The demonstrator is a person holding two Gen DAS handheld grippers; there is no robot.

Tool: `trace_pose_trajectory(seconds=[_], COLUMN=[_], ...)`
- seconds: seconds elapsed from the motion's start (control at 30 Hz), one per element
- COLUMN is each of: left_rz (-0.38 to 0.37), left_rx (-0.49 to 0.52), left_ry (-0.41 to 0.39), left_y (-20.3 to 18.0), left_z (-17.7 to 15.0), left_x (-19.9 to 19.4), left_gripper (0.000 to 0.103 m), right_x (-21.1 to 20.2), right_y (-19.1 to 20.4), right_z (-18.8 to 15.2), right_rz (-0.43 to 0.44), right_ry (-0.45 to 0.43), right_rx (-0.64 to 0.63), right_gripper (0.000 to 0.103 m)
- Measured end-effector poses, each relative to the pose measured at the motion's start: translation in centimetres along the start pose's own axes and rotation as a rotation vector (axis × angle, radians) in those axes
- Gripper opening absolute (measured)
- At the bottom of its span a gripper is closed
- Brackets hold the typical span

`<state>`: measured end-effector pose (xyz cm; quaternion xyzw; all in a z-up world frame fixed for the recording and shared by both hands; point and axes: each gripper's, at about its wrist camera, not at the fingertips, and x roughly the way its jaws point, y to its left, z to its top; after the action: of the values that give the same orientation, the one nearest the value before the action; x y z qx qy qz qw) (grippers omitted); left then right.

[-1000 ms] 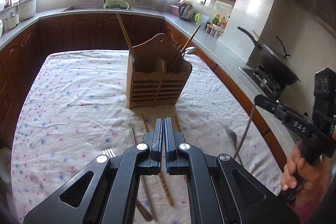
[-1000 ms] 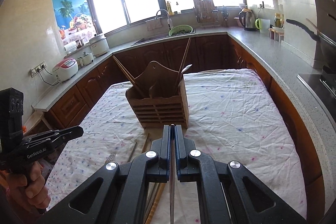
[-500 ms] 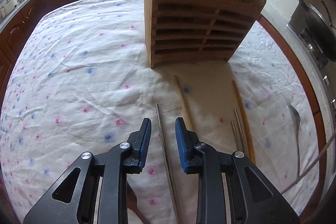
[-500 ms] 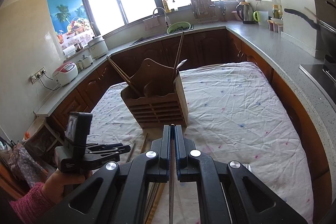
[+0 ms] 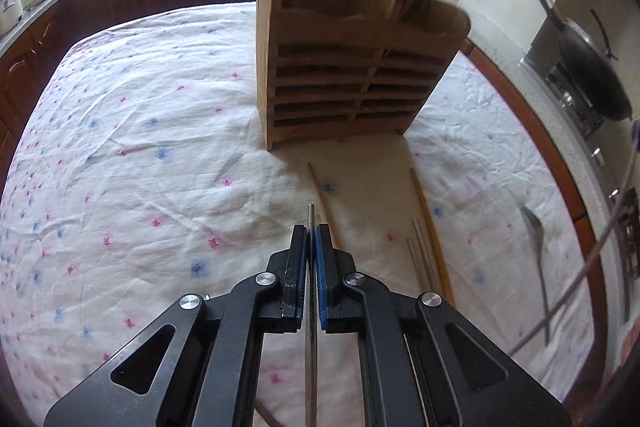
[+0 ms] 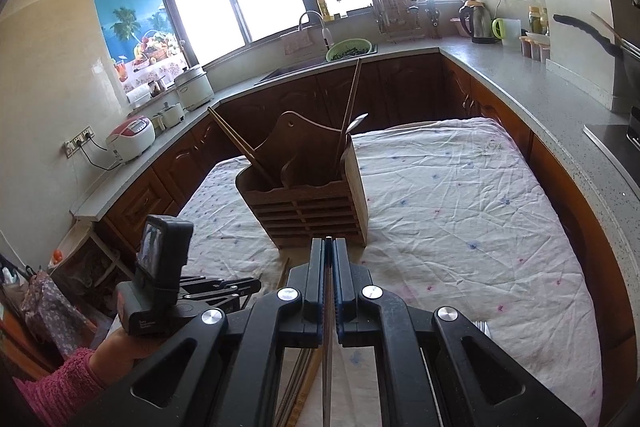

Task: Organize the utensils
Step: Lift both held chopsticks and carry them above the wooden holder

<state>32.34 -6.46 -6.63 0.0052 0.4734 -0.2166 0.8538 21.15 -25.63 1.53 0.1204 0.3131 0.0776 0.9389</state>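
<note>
Left claw [image 5: 311, 239]: pinched on a metal chopstick [image 5: 310, 217] lying on the worktop [image 5: 140, 147], for lifting. Right claw [image 6: 329, 247]: clamped on another chopstick [image 6: 327, 367], aimed at the wooden holder [image 6: 308, 203].

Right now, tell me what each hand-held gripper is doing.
Left hand-held gripper: closed on a metal chopstick lying on the tablecloth.
Right hand-held gripper: closed, holding another thin metal chopstick.

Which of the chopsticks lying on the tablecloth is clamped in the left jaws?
The thin metal chopstick left of the bare wooden chopstick; the others lie untouched further right.
</note>
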Motion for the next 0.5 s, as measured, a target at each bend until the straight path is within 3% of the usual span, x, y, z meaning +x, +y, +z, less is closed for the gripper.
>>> trace_pose_trajectory(seconds=[0.2,0.5], left_rz=[-0.068,-0.063], left_rx=[-0.053,-0.033], left_ry=[-0.122,-0.256], left_y=[0.8,0.1], left_z=[-0.7,-0.5], left_x=[-7.0,-13.2], left_gripper=[0.004,0.004], right_x=[-1.1,-2.4], right_y=[0.9,2.1], right_z=[0.8,1.8], right_rz=[0.009,0.01], right_ry=[-0.028,-0.069], right_rx=[-0.018,-0.044], right_gripper=[0.003,0.003])
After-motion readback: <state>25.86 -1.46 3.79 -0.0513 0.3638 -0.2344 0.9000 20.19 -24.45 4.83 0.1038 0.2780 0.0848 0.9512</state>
